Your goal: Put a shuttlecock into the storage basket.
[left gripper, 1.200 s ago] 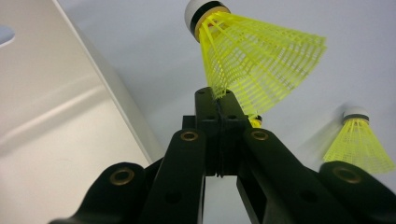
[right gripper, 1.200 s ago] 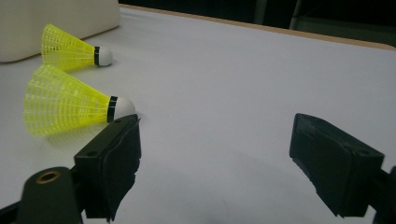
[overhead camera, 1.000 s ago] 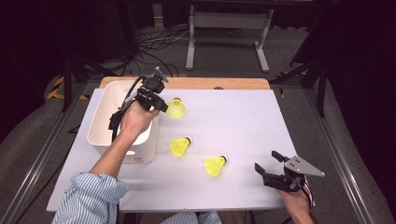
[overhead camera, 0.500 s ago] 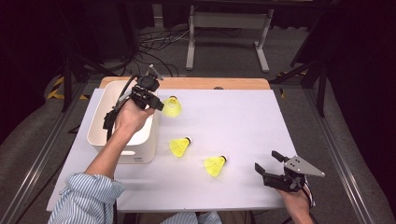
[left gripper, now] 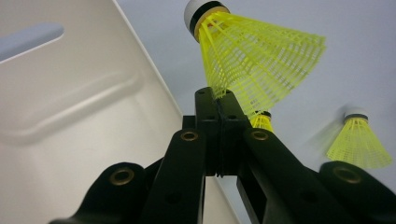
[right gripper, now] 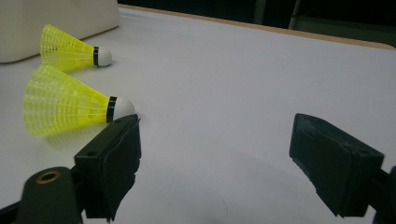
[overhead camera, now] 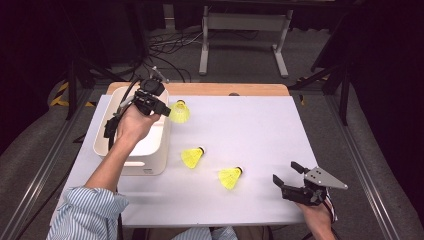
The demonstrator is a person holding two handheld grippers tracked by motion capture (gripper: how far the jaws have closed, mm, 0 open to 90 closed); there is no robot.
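Since the earlier frames, the left tongs (overhead camera: 162, 107) are drifting back toward the bin (overhead camera: 117, 150), carrying the held shuttlecock (overhead camera: 179, 112) a little nearer its rim while the right tongs (overhead camera: 289, 180) are staying put at the counter's (overhead camera: 260, 120) near right corner; the left tongs are clamping the skirt edge of the held shuttlecock (left gripper: 252, 58), jaws pressed together on the yellow mesh, and the right tongs (right gripper: 215, 154) are standing wide apart, gripping nothing; by my reading the job is gathering shuttlecocks into the bin, and it is only getting under way: this one is hanging just beside the bin's far right corner, over the counter and not yet over the opening, so the drop is still to come; two more are lying on the counter, the middle shuttlecock (overhead camera: 192, 157) just beside the bin's right wall and the near shuttlecock (overhead camera: 230, 177) between it and the right tongs; whether the bin is already holding any, I cannot tell; the held one's long axis is running up and away from the tongs, cork tip farthest from them and skirt flaring back toward the jaws; both loose ones are lying on their sides, corks pointing right.
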